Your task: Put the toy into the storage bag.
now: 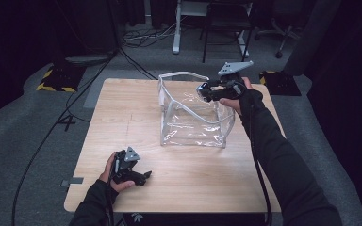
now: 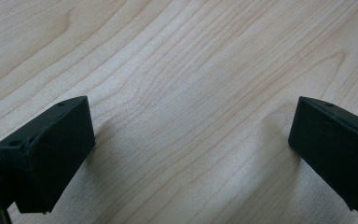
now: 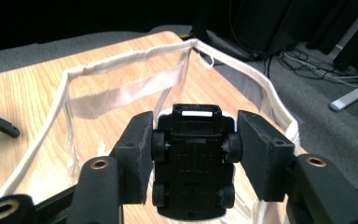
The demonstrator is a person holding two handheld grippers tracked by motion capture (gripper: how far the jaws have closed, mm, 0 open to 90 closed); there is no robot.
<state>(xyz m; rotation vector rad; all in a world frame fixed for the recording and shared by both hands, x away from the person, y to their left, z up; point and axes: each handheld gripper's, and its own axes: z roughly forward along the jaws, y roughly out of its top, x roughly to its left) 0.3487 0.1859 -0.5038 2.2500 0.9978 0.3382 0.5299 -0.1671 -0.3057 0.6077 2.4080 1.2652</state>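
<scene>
Your right gripper point(image 3: 193, 149) clamped a toy car point(image 3: 193, 161) over the clear bag point(image 1: 191, 120) near the tabletop's point(image 1: 122, 113) far edge; your left gripper point(image 2: 191, 144) stood open.

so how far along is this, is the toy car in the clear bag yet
Not yet. Done: the right gripper has picked up the toy car and is shut on it, underside and wheels toward the camera. In hand: it holds the car above the open top of the clear bag. Left: lowering and releasing it inside. The left gripper rests open on the table, holding nothing.

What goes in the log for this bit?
right tool: shut on black toy car | over clear plastic bag | left tool: open
</scene>
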